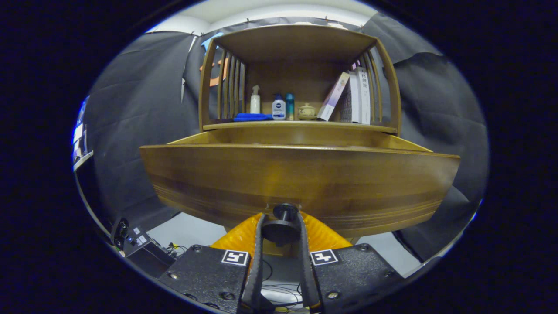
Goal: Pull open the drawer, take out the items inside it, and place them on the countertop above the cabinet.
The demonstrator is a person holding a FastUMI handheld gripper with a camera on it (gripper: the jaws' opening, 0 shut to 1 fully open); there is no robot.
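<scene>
The wooden drawer (301, 183) stands pulled out from the cabinet, its broad front panel just ahead of me. A round dark knob (284, 218) sticks out of the panel's lower middle. My gripper (281, 223) is shut on that knob, one finger pressing on each side. The drawer's inside is hidden behind its front panel, so I see none of its contents. Above the drawer runs the countertop (301, 125) of the cabinet, under a wooden shelf frame.
On the countertop stand a white spray bottle (255, 100), a small white-and-blue bottle (279, 107), a teal bottle (290, 106), a small lidded pot (306, 111), leaning books (348, 97) and a blue cloth (252, 117). Black boxes and cables (144, 250) lie on the floor.
</scene>
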